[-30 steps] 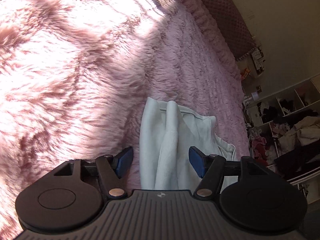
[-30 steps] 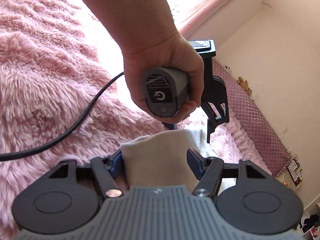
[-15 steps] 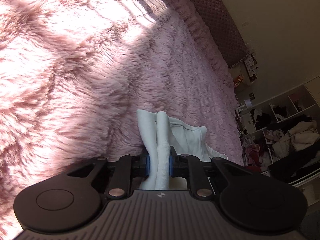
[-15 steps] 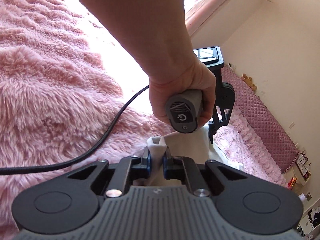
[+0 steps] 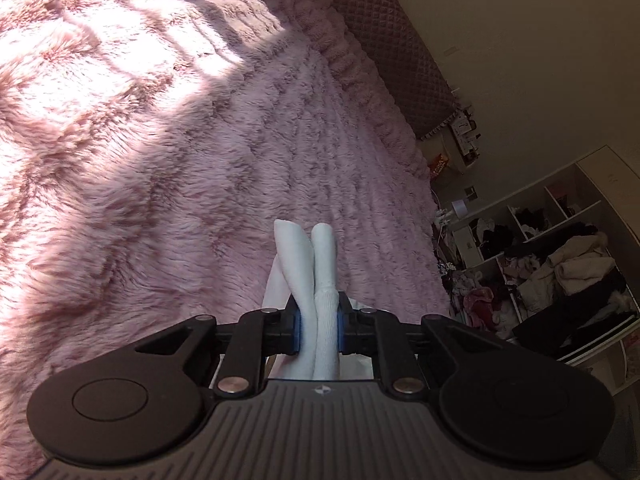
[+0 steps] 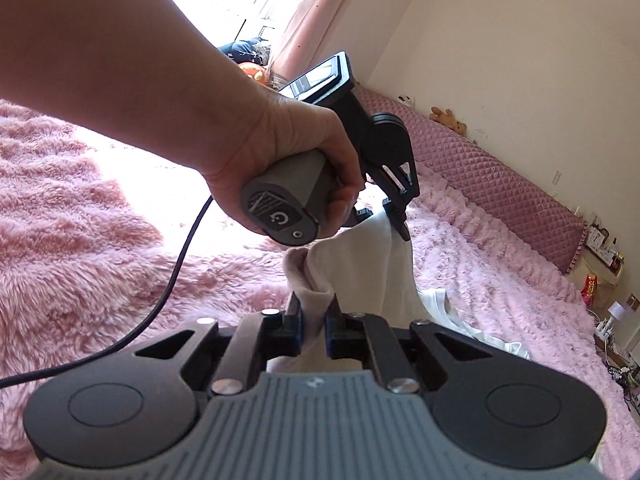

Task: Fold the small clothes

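Note:
A small white garment (image 5: 308, 256) is pinched in my left gripper (image 5: 318, 330), its bunched edge sticking out past the shut jaws above the pink fluffy blanket (image 5: 160, 140). In the right wrist view my right gripper (image 6: 312, 330) is shut on another edge of the same garment (image 6: 360, 256), which hangs stretched up to the left gripper (image 6: 384, 216). The hand on the left gripper's handle (image 6: 280, 152) fills the middle. The rest of the garment (image 6: 452, 312) trails on the blanket.
A black cable (image 6: 176, 264) runs from the left gripper over the blanket. A quilted pink bolster (image 6: 500, 184) lines the wall. Shelves with piled clothes (image 5: 560, 264) stand beyond the bed's edge. A bright window (image 6: 248, 4) is behind.
Both grippers, open around the garment a second ago, have shut on it and lifted it off the blanket. The left hand has risen.

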